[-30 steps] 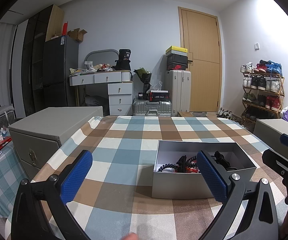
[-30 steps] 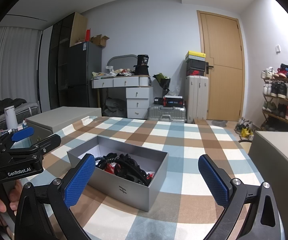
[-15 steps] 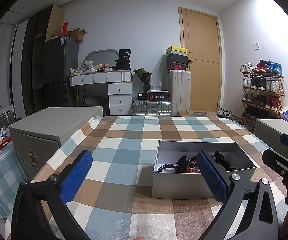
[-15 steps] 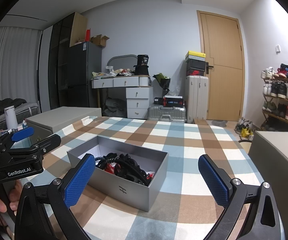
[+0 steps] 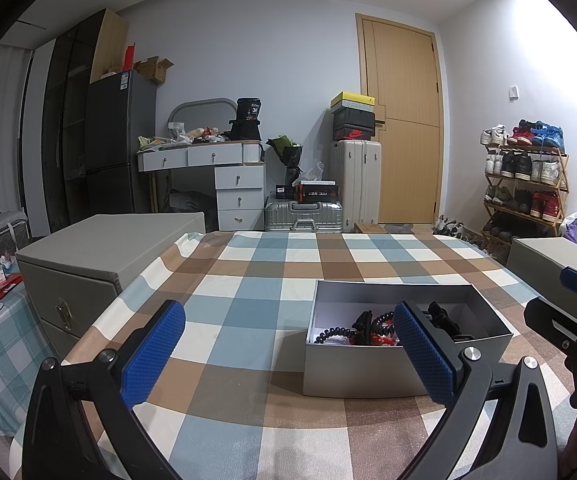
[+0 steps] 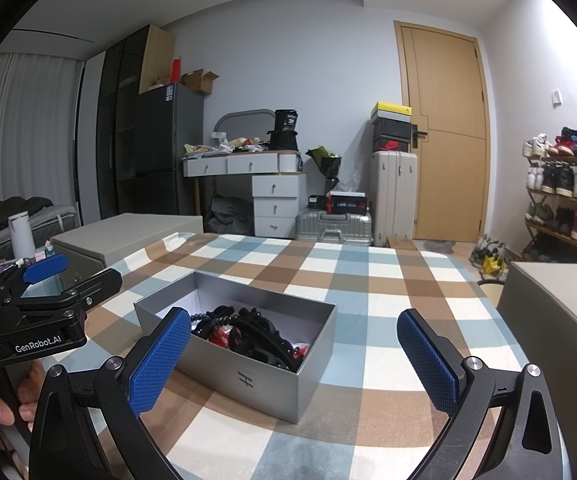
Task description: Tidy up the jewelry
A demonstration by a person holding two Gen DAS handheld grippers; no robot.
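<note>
Jewelry [image 6: 248, 332] sits tangled in grey box [image 6: 248, 376] on counter [image 5: 248, 320]. Left gripper [image 5: 288, 352] & right gripper [image 6: 294, 360] hover near box, fingers wide, empty. Sorted or not: can't tell.

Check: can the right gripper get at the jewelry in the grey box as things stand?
Probably yes: the grey box is lidless, the jewelry lies exposed, and the right gripper is open with nothing between.

Jewelry [image 6: 248, 332] lies in the box [image 6: 264, 380] on the table [image 6: 368, 280] (cabinets flank it).
</note>
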